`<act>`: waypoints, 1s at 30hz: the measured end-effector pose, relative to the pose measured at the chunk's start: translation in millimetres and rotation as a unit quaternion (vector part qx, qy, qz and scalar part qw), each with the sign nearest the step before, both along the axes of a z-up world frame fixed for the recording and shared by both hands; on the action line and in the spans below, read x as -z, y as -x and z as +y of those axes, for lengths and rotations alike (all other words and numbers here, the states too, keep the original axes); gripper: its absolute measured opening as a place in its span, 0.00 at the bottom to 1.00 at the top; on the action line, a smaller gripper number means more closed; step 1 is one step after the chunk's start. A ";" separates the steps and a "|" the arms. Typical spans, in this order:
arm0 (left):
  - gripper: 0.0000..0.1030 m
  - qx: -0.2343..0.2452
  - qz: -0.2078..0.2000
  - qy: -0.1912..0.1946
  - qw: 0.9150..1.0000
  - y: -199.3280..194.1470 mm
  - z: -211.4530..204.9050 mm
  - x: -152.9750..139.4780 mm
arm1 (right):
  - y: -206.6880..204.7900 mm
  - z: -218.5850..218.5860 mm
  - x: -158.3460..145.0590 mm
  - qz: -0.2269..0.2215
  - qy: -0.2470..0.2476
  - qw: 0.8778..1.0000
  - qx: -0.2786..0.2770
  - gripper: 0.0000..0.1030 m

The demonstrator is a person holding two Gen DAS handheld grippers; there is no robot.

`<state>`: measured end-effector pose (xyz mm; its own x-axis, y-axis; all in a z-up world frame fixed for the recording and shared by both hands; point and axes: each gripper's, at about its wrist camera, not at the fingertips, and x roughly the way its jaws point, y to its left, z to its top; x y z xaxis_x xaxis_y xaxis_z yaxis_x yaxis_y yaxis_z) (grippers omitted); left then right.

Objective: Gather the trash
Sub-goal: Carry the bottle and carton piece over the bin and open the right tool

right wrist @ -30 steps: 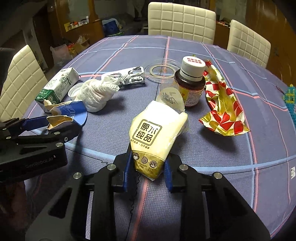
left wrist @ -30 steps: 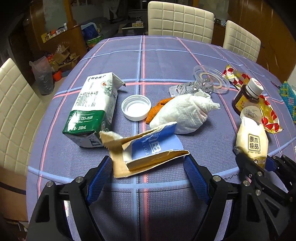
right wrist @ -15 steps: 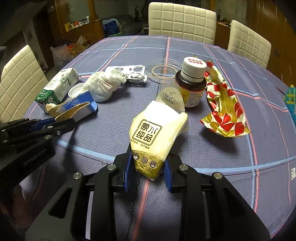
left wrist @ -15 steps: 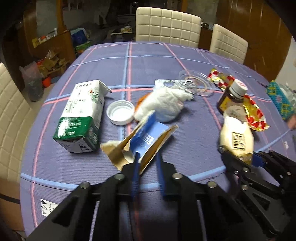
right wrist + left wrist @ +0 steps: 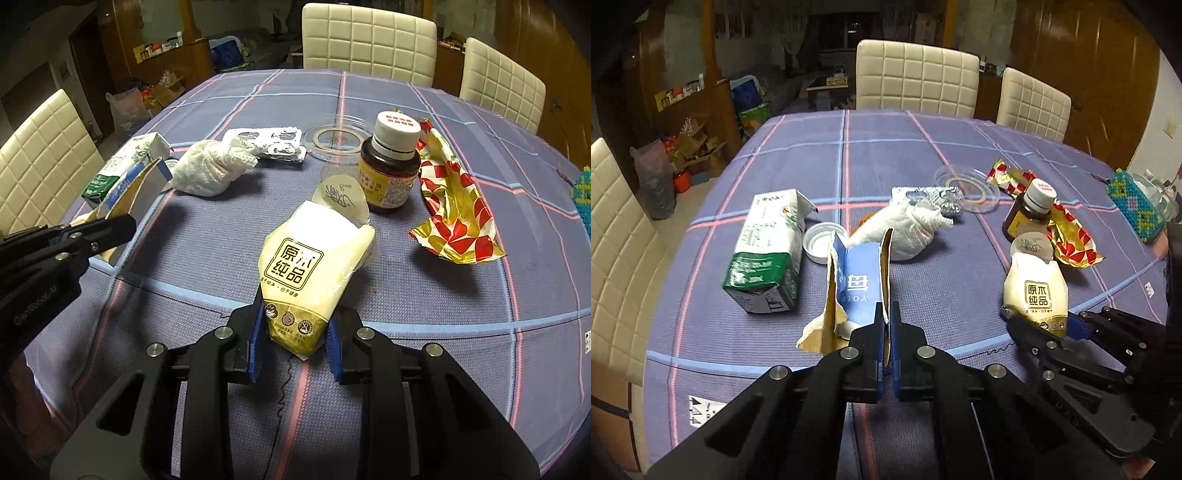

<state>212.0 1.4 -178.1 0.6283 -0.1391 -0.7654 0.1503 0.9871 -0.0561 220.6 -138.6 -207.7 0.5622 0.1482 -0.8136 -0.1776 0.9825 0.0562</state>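
The left tongs (image 5: 885,325) were clamped on one torn flap of the blue carton (image 5: 855,284), which stood on edge above the table (image 5: 886,155). The right tongs (image 5: 293,332) pinched the bottom of the yellow pouch (image 5: 314,258), lying near the brown bottle (image 5: 391,162). To carry both well, I judged a firm squeeze mattered (the flap looked thin and likely to tear), lifting straight up clear of the milk box (image 5: 768,254) and the tissue wad (image 5: 905,232).

Table (image 5: 886,155) — carton (image 5: 768,254); bottle (image 5: 1030,208)
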 end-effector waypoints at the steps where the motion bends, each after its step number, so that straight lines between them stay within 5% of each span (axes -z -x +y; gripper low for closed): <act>1: 0.03 -0.001 -0.001 0.000 1.000 1.0 0.9 -1.5 | 1.1 1.1 -1.7 -0.002 0.000 1.000 -0.001 0.28; 30: 0.03 -0.057 -0.063 0.000 0.996 55.1 63.6 -26.7 | 47.2 65.9 -45.1 -0.062 0.041 0.996 -0.059 0.27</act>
<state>156.9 64.9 -151.5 0.7312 -0.0612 -0.6794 0.0431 0.9981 -0.0436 173.4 -72.7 -162.6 0.6411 0.1554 -0.7516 -0.2929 0.9547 -0.0525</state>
